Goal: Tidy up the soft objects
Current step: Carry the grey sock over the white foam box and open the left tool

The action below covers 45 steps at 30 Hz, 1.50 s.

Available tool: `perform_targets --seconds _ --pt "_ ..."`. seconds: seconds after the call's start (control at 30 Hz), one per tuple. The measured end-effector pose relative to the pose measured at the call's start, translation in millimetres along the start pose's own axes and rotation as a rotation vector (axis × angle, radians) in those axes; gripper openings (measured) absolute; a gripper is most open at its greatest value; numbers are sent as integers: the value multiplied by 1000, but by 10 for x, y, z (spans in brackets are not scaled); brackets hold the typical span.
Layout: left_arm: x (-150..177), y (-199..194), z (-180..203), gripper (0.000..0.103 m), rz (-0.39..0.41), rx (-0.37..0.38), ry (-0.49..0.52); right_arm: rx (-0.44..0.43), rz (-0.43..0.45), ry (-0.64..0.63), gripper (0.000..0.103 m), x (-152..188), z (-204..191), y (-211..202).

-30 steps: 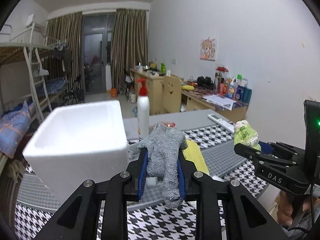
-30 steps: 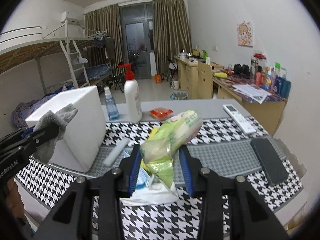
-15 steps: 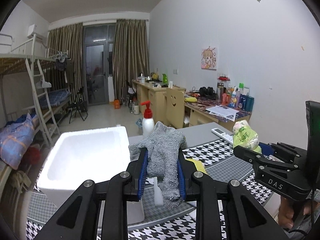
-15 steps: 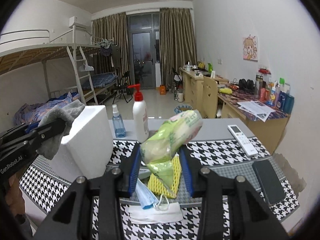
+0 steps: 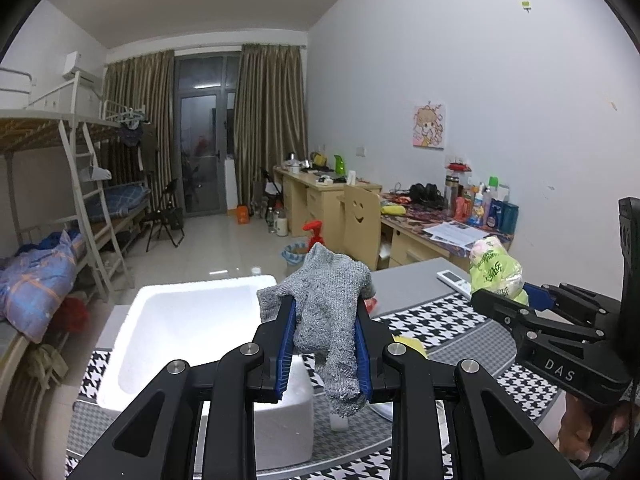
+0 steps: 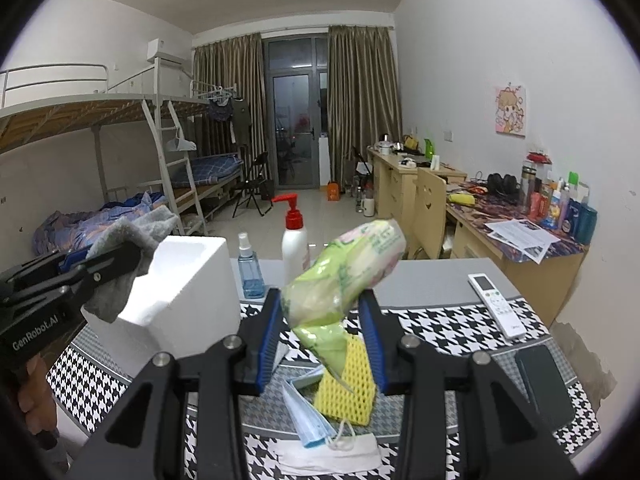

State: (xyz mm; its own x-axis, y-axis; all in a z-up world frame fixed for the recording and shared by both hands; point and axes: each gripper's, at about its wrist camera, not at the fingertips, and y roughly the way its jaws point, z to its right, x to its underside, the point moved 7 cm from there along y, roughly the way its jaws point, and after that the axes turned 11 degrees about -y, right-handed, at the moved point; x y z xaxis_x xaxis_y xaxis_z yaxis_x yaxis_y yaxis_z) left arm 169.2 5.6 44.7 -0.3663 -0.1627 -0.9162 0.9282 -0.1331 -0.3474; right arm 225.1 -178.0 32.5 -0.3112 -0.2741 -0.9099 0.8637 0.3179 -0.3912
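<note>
Left gripper (image 5: pixel 324 344): clenched on a grey knit glove (image 5: pixel 330 312); the cloth bunches above the blue pads and one finger of it hangs below them.
Right gripper (image 6: pixel 324 336): clamped on a green tissue pack (image 6: pixel 344 280), which juts up and to the right out of the jaws.
Landmark: white foam box (image 5: pixel 180 344), open at the top, standing on the houndstooth table mat (image 6: pixel 440 320).
Glove, relative to the box: held in the air at the box's right wall, above rim height, not yet over the hollow.
Tissue pack, relative to the box: in the air to the right of it, well clear of the mat.
Still lying right of the box: a yellow foam net (image 6: pixel 348 392), a blue face mask (image 6: pixel 308 416) and a white tissue (image 6: pixel 328 456).
Behind the box: a pump bottle (image 6: pixel 294 240) and a small spray bottle (image 6: pixel 248 268).
Step in hand: judged as carrying both soft items up toward the box.
Next move: likely bring each load over the opening, then let go; the dangling glove finger must clear the rim first.
</note>
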Motion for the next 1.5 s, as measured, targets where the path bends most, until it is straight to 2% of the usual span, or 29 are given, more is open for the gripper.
perform_targets --seconds 0.6,1.1,1.37,1.47,1.5 --pt "-210 44 -296 28 41 -102 -23 -80 17 -47 43 -238 -310 208" --pt "-197 155 -594 28 21 -230 -53 -138 22 -85 43 -331 -585 300" --pt "-161 250 -776 28 -2 -269 -79 -158 12 -92 43 -351 -726 386" --pt "-139 306 -841 33 -19 -275 -94 -165 4 -99 43 -359 -777 419" --pt "-127 327 -860 41 -28 -274 -96 -167 2 -104 43 -360 -802 428"
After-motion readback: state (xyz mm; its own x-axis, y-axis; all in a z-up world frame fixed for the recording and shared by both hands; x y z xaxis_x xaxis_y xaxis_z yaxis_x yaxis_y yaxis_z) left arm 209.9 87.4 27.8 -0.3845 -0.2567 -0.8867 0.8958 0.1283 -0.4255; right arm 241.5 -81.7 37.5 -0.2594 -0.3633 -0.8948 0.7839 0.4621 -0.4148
